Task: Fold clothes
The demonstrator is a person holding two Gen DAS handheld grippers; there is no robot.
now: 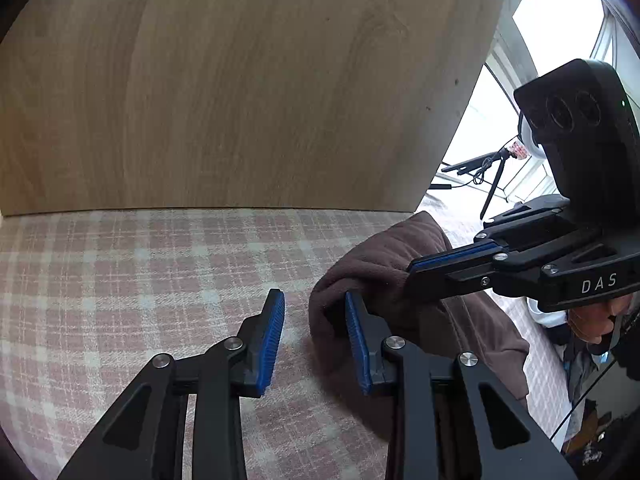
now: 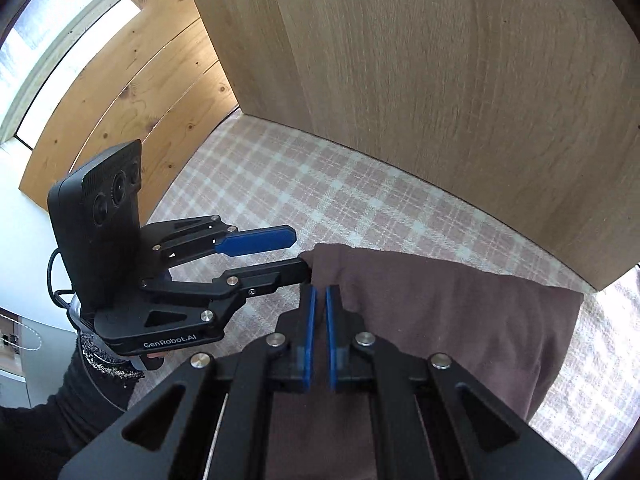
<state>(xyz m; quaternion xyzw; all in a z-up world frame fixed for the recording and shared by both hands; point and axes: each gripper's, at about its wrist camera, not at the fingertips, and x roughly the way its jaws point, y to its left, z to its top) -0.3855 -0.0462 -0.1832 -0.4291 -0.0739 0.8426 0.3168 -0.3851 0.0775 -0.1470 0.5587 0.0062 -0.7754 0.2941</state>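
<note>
The left wrist view shows a bright window (image 1: 560, 20) at 1 o'clock and a small black tripod (image 1: 494, 176) by it. The right wrist view does not show those. It shows pine boards (image 2: 132, 92) at 10 o'clock and a dark sleeve (image 2: 52, 420) at 8 o'clock. Both views show a big pale wood panel (image 1: 240, 80) standing at the back of a bed with a pink checked sheet (image 1: 120, 280).

A brown cloth (image 2: 440, 320) lies on the sheet. In the right wrist view it runs from the middle out to 4 o'clock.

The right gripper (image 2: 320, 300) has its jaws almost fully closed, with only a thin slit between the blue pads (image 2: 308, 340). In the left wrist view it comes in from 3 o'clock and pinches a raised fold of the brown cloth.

The left gripper (image 1: 316, 320) has its jaws partly open. Nothing is between them but the sheet below. One finger touches the edge of the brown cloth, which sits just at 2 o'clock from the jaws. In the right wrist view the left gripper is at 9 o'clock, its lower finger tip against the cloth's corner.
</note>
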